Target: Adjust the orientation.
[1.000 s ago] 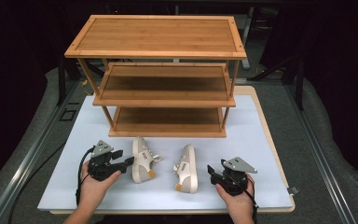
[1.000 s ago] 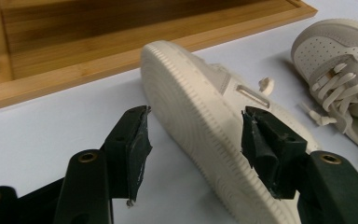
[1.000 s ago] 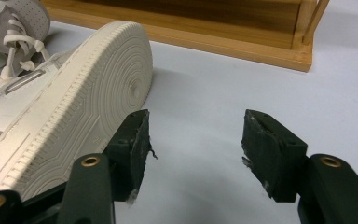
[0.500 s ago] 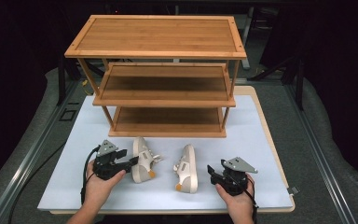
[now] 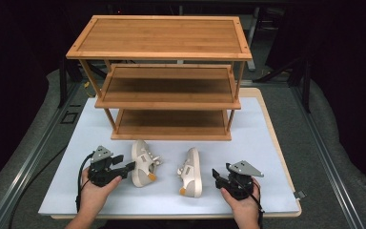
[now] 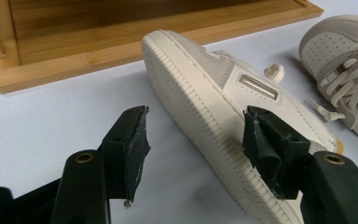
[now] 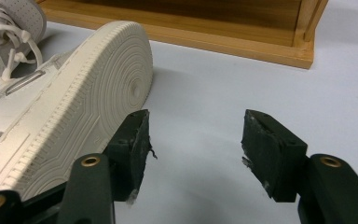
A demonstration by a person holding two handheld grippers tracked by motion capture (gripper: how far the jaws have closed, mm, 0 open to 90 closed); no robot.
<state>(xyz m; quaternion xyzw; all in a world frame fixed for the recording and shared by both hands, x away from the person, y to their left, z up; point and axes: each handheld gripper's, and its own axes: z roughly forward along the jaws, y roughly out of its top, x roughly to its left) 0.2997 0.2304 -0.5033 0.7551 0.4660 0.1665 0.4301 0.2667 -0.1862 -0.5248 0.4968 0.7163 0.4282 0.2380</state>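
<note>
Right shoe (image 7: 70, 116) heel cut off at frame edge.

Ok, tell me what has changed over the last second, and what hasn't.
The left claw has moved toward the left shoe; its open jaws now straddle that shoe's sole edge, not closed on it. Nothing was gripped or released. The right claw, open beside the right shoe, both shoes and the wooden rack stayed put.

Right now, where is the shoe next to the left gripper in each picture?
High view: the left shoe lies on its side on the white mat, just right of the left gripper.
Left gripper view: it lies across the middle, sole toward the camera, running down to the right jaw.
Right gripper view: only its toe and laces peek in top left.
Shared landmark: the wooden rack's bottom shelf, behind the shoe.
</note>
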